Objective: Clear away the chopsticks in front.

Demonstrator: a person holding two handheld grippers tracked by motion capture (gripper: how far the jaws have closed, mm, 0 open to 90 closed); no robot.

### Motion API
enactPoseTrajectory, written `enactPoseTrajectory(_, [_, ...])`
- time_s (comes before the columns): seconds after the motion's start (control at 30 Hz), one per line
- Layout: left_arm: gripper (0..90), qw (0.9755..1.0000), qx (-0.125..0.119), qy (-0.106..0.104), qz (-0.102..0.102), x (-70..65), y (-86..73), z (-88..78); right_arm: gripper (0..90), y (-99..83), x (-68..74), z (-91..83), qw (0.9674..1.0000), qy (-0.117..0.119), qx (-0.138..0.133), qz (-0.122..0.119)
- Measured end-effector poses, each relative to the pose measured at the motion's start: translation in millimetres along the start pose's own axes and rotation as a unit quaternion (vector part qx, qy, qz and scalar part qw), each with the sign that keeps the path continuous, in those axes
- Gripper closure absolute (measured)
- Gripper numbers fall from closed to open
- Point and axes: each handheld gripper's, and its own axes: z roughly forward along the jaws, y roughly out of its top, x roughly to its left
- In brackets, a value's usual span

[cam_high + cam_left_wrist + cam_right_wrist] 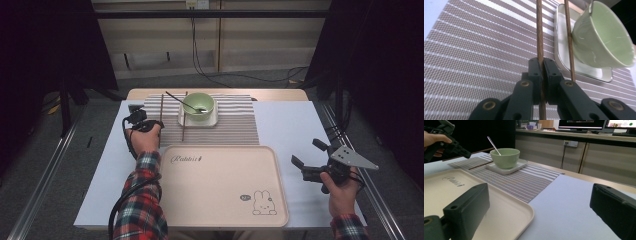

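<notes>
My left gripper is shut on a thin brown chopstick over the striped placemat; the left gripper view shows the pads pinching the stick. A second chopstick lies to its right, leaning on the white square plate. That plate carries a green bowl with a spoon in it. My right gripper rests at the table's right side, open, with nothing between its jaws. From there I see the bowl and the left gripper.
A beige tray with a rabbit print lies at the front centre, between the two hands. White table surface shows right of the placemat. Dark curtains and metal rails flank the table.
</notes>
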Motion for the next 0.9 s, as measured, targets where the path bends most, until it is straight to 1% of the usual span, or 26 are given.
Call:
enactPoseTrajectory(0.03, [85.6, 1.0, -0.002, -0.006, -0.003, 1.1, -1.4, -3.2, 1.9, 0.0, -0.1, 0.2, 1.0, 0.0, -0.001, 0.0])
enactPoseTrajectory(0.07, [85.7, 0.9998, -0.013, -0.01, -0.009, 2.4, -4.3, -8.5, 1.9, 0.0, -0.1, 0.8, 1.0, -0.001, -0.002, 0.002])
enactPoseTrajectory(0.1, [85.7, 0.9998, -0.014, -0.008, -0.011, 3.2, -5.7, -12.0, 1.9, 0.1, 0.0, 1.1, 1.0, -0.001, -0.003, 0.002])
enactPoseTrajectory(0.13, [85.7, 0.9997, -0.017, -0.012, -0.012, 4.6, -7.1, -15.3, 1.9, 0.1, 0.0, 1.3, 1.0, 0.003, -0.002, 0.001])
enactPoseTrajectory(0.2, [85.7, 0.9996, -0.021, -0.017, -0.013, 5.5, -9.6, -21.4, 1.9, 0.4, 0.3, 1.1, 1.0, 0.0, -0.003, 0.002])
enactPoseTrajectory(0.23, [85.7, 0.9996, -0.022, -0.017, -0.007, 6.3, -10.8, -24.3, 1.9, 0.5, 0.6, 1.0, 1.0, 0.001, -0.003, 0.003])
enactPoseTrajectory(0.27, [85.7, 0.9996, -0.022, -0.017, -0.007, 6.3, -10.8, -24.3, 1.9, 0.5, 0.6, 1.0, 1.0, 0.001, -0.003, 0.003])
enactPoseTrajectory(0.3, [85.7, 0.9994, -0.023, -0.023, -0.009, 5.6, -12.4, -26.7, 1.9, 0.5, 0.4, 1.1, 1.0, 0.0, -0.003, 0.002])
enactPoseTrajectory(0.33, [85.7, 0.9993, -0.027, -0.027, -0.007, 5.8, -14.3, -29.5, 1.9, 0.4, 0.4, 1.2, 1.0, 0.0, -0.003, 0.001])
enactPoseTrajectory(0.43, [85.7, 0.999, -0.033, -0.029, -0.003, 4.4, -20.9, -37.2, 1.9, 0.2, 0.9, 1.5, 1.0, 0.003, -0.003, 0.001])
enactPoseTrajectory(0.47, [85.7, 0.9989, -0.032, -0.032, 0.002, 5.0, -23.0, -39.7, 1.9, 0.4, 1.3, 1.5, 1.0, 0.003, -0.003, 0.002])
enactPoseTrajectory(0.5, [85.7, 0.9989, -0.035, -0.031, 0.003, 5.2, -25.3, -42.0, 1.9, 0.3, 1.4, 1.8, 1.0, 0.005, -0.005, 0.001])
enactPoseTrajectory(0.53, [85.7, 0.9988, -0.035, -0.036, 0.001, 5.5, -27.6, -44.3, 1.9, 0.5, 1.9, 1.5, 1.0, 0.004, -0.004, 0.002])
enactPoseTrajectory(0.57, [85.8, 0.9985, -0.04, -0.036, 0.003, 6.1, -32.3, -48.2, 1.9, 0.5, 1.7, 1.5, 1.0, 0.003, -0.005, 0.0])
enactPoseTrajectory(0.63, [85.8, 0.9985, -0.039, -0.037, 0.003, 6.4, -34.6, -50.5, 1.9, 0.5, 2.0, 1.2, 1.0, 0.005, -0.006, 0.003])
enactPoseTrajectory(0.67, [85.8, 0.9983, -0.037, -0.044, 0.002, 7.1, -36.9, -52.6, 1.9, 0.6, 2.3, 1.0, 1.0, 0.005, -0.005, 0.004])
enactPoseTrajectory(0.7, [85.8, 0.9983, -0.04, -0.041, 0.005, 7.2, -41.6, -55.7, 1.9, 0.7, 2.5, 0.9, 1.0, 0.005, -0.005, 0.006])
enactPoseTrajectory(0.73, [85.8, 0.9981, -0.044, -0.043, 0.001, 6.6, -44.1, -57.0, 1.9, 0.5, 2.5, 1.1, 1.0, 0.005, -0.006, 0.006])
enactPoseTrajectory(0.8, [85.8, 0.9979, -0.042, -0.048, 0.006, 7.7, -48.7, -61.1, 1.9, 0.6, 2.9, 1.2, 1.0, 0.005, -0.005, 0.006])
enactPoseTrajectory(0.83, [85.7, 0.9976, -0.048, -0.049, 0.003, 7.4, -51.4, -62.7, 1.9, 0.5, 2.8, 1.6, 0.9999, 0.006, -0.007, 0.004])
enactPoseTrajectory(0.9, [85.7, 0.9975, -0.049, -0.05, 0.006, 7.7, -53.3, -64.3, 1.9, 0.6, 3.0, 1.1, 1.0, 0.004, -0.005, 0.005])
